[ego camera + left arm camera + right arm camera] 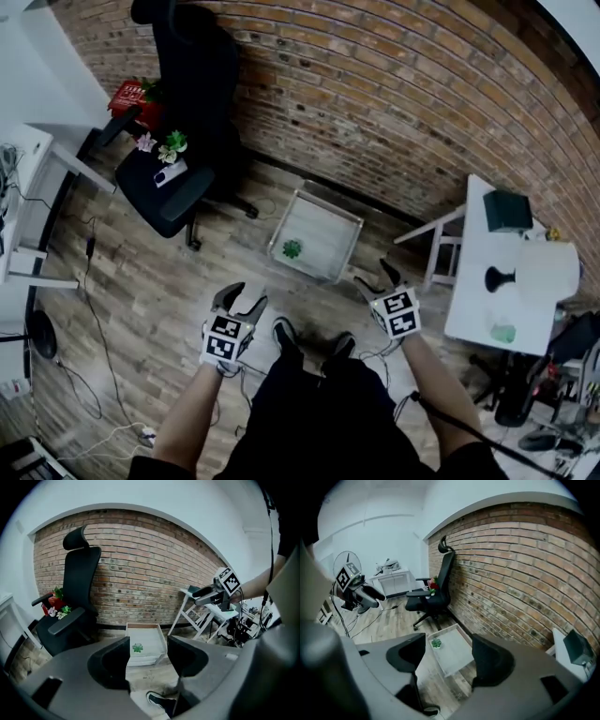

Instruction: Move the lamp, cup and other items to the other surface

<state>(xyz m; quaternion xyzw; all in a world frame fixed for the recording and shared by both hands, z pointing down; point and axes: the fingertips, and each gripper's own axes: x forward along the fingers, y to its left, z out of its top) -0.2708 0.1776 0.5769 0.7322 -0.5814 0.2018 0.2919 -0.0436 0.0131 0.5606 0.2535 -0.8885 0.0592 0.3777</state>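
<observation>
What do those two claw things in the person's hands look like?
Each is a grey tool with two black, pointed jaws. The left gripper and right gripper each carry a white cube printed with black square markers. A thin black cable trails from the right one. The person wears dark clothes, with forearms uncovered.

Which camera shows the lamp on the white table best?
The head view: the lamp, white shade and black base, shows whole on the white table. In the left gripper view the right gripper hides most of that table; the right gripper view catches only the table's corner, no lamp.
</observation>
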